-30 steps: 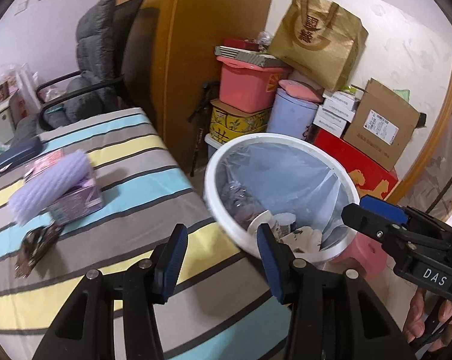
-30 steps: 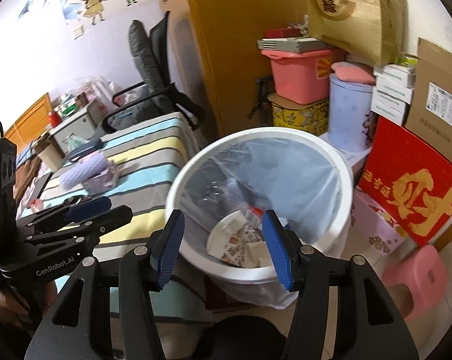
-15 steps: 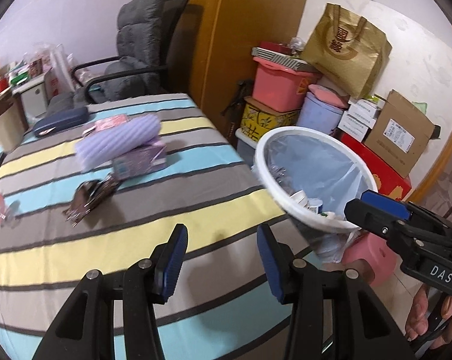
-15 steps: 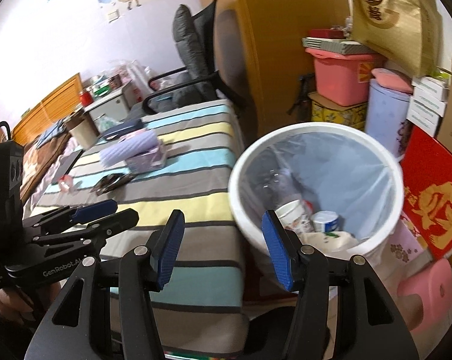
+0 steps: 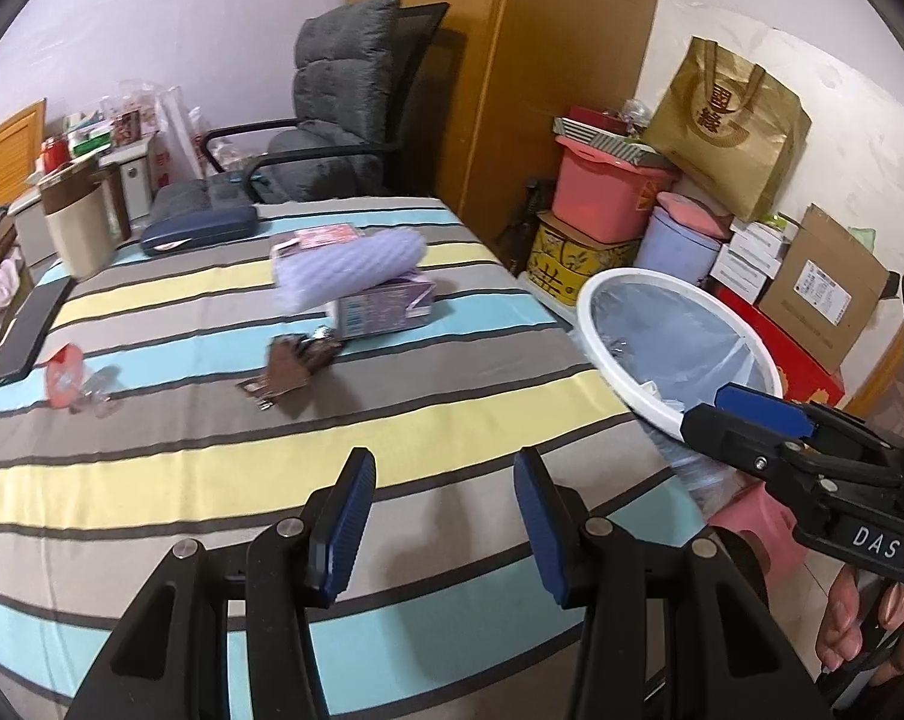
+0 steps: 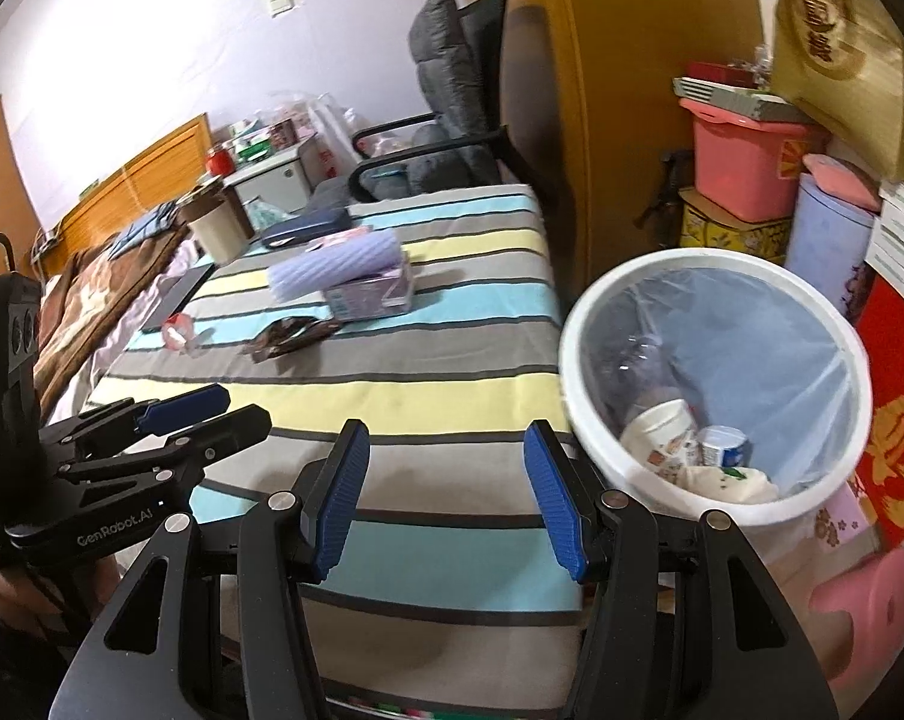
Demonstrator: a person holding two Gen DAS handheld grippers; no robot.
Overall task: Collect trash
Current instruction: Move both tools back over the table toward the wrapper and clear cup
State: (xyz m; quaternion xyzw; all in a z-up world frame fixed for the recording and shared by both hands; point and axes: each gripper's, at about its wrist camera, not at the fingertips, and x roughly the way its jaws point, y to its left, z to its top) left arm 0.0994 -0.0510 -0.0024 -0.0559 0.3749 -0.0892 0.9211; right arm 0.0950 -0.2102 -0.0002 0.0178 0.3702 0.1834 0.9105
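Brown crumpled wrapper (image 5: 293,363) and a red-labelled scrap (image 5: 65,375) lie mid-table (image 5: 152,480), well apart from the white bin (image 6: 589,438). Both views have swung from bin to table; left tool (image 5: 443,525) and right tool (image 6: 449,495) gape, empty, so another pickup seems next.

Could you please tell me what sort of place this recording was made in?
Most likely a bedroom in a home, doubling as storage: a wooden headboard, a table with a striped cloth, and stacked boxes and bins against the wall.
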